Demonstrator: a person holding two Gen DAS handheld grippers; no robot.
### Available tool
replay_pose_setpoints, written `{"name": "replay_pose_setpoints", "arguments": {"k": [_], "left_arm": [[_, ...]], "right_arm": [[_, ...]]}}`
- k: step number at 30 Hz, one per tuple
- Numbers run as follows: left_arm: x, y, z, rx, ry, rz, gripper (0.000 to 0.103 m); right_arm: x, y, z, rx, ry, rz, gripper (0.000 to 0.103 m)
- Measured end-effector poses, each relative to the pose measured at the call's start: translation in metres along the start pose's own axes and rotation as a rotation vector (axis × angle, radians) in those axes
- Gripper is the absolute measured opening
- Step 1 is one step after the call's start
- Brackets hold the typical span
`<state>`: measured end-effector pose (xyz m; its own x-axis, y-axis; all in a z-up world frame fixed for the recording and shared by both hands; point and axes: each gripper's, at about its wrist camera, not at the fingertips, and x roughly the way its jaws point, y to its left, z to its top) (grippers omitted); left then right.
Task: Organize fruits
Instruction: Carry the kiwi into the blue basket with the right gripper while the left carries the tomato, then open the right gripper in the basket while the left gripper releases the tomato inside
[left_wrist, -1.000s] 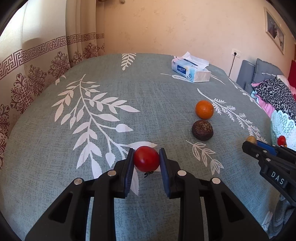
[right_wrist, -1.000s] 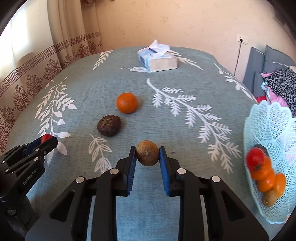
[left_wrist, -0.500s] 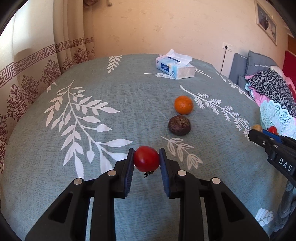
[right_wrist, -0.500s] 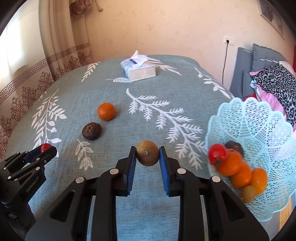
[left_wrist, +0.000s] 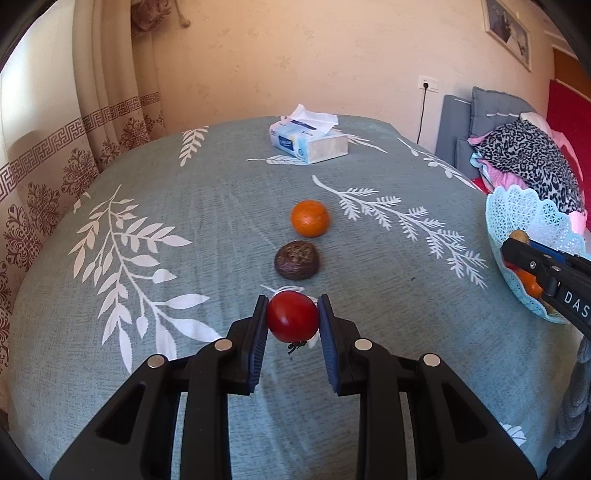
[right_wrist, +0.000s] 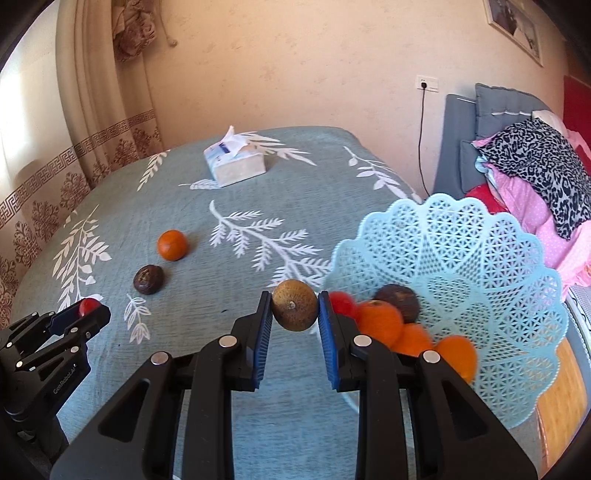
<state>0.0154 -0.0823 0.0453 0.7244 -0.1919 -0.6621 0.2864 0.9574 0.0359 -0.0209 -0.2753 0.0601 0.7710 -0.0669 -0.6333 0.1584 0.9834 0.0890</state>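
Observation:
My left gripper (left_wrist: 292, 316) is shut on a red tomato (left_wrist: 292, 316), held above the teal leaf-print cloth. Beyond it lie a dark brown wrinkled fruit (left_wrist: 296, 260) and an orange (left_wrist: 309, 218). My right gripper (right_wrist: 294, 310) is shut on a brownish-green round fruit (right_wrist: 294, 309), just left of the pale blue lattice basket (right_wrist: 491, 273). The basket holds a tomato (right_wrist: 340, 302), several oranges (right_wrist: 380, 322) and a dark fruit (right_wrist: 399, 297). In the right wrist view the left gripper (right_wrist: 86, 312) shows at lower left with its tomato. The right gripper (left_wrist: 517, 243) reaches in at the right edge of the left wrist view.
A tissue box (left_wrist: 309, 142) stands at the far side of the table. Patterned curtains (left_wrist: 48, 177) hang on the left. A grey sofa with piled clothes (right_wrist: 535, 166) lies behind the basket. The table edge runs close beside the basket on the right.
Both grippers have carried their fruits to the right, toward the basket. The basket now fills the right of the right wrist view, and the fruits on the cloth have slid left.

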Motion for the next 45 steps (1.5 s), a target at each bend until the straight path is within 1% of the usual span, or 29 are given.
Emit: {"name": "replay_pose_setpoints", "arguments": {"k": [12, 16, 19, 20, 21, 22, 23, 24, 25, 28, 33, 37, 45], "left_arm": [[0.000, -0.038, 0.011, 0.065, -0.010, -0.040, 0.027], [0.000, -0.051, 0.016, 0.085, -0.014, -0.053, 0.027], [0.000, -0.060, 0.019, 0.101, -0.018, -0.063, 0.027], [0.000, -0.064, 0.020, 0.107, -0.019, -0.066, 0.027], [0.001, -0.067, 0.021, 0.112, -0.019, -0.070, 0.027], [0.001, -0.071, 0.022, 0.115, -0.018, -0.075, 0.027], [0.002, -0.075, 0.023, 0.121, -0.017, -0.082, 0.027], [0.002, -0.079, 0.024, 0.125, -0.017, -0.086, 0.027], [0.002, -0.081, 0.024, 0.129, -0.016, -0.089, 0.027], [0.004, -0.091, 0.027, 0.137, -0.010, -0.110, 0.027], [0.007, -0.110, 0.036, 0.154, -0.003, -0.163, 0.027], [0.008, -0.129, 0.043, 0.178, -0.016, -0.202, 0.027], [0.022, -0.161, 0.057, 0.199, 0.008, -0.286, 0.027]], "right_arm": [[-0.005, -0.041, -0.004, 0.060, -0.011, -0.057, 0.025], [-0.008, -0.052, -0.006, 0.066, -0.032, -0.114, 0.026], [-0.008, -0.062, -0.007, 0.082, -0.031, -0.125, 0.026], [-0.008, -0.067, -0.007, 0.096, -0.031, -0.131, 0.027], [-0.009, -0.071, -0.007, 0.106, -0.031, -0.136, 0.031], [-0.009, -0.075, -0.007, 0.118, -0.032, -0.141, 0.040], [-0.010, -0.081, -0.008, 0.137, -0.038, -0.146, 0.046], [-0.012, -0.084, -0.008, 0.150, -0.045, -0.149, 0.055], [-0.014, -0.089, -0.008, 0.164, -0.055, -0.155, 0.057], [-0.017, -0.100, -0.008, 0.186, -0.065, -0.170, 0.057], [-0.021, -0.114, -0.010, 0.217, -0.074, -0.186, 0.059], [-0.023, -0.119, -0.010, 0.224, -0.078, -0.190, 0.059], [-0.027, -0.128, -0.011, 0.231, -0.091, -0.217, 0.059]]}}
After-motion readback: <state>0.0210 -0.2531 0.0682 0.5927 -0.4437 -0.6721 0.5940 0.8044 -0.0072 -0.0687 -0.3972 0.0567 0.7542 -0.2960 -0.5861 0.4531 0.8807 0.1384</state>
